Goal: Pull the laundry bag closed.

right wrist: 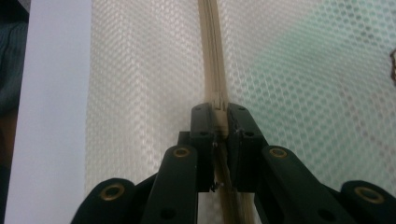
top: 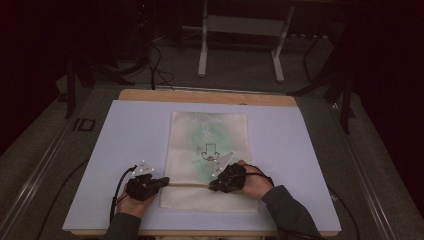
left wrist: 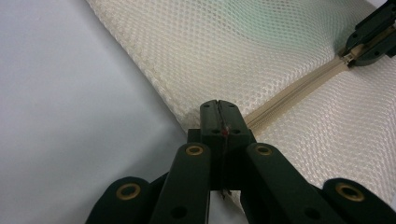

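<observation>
High view: the left gripper sits at the near left edge of a cream mesh bag, its jaws pressed together on the bag's edge at the end of the zipper. The right gripper is further right along that zipper, jaws pinched narrow on the zipper's slider. The bag lies flat, mid-table, on a pale sheet.

Both grippers, the left gripper and the right gripper, are black, with brass-ringed pivot holes and small dark screws on the jaw links. Each carries a grey three-cornered plate and trails a black cable. The person's sleeves are dark grey-green.
</observation>
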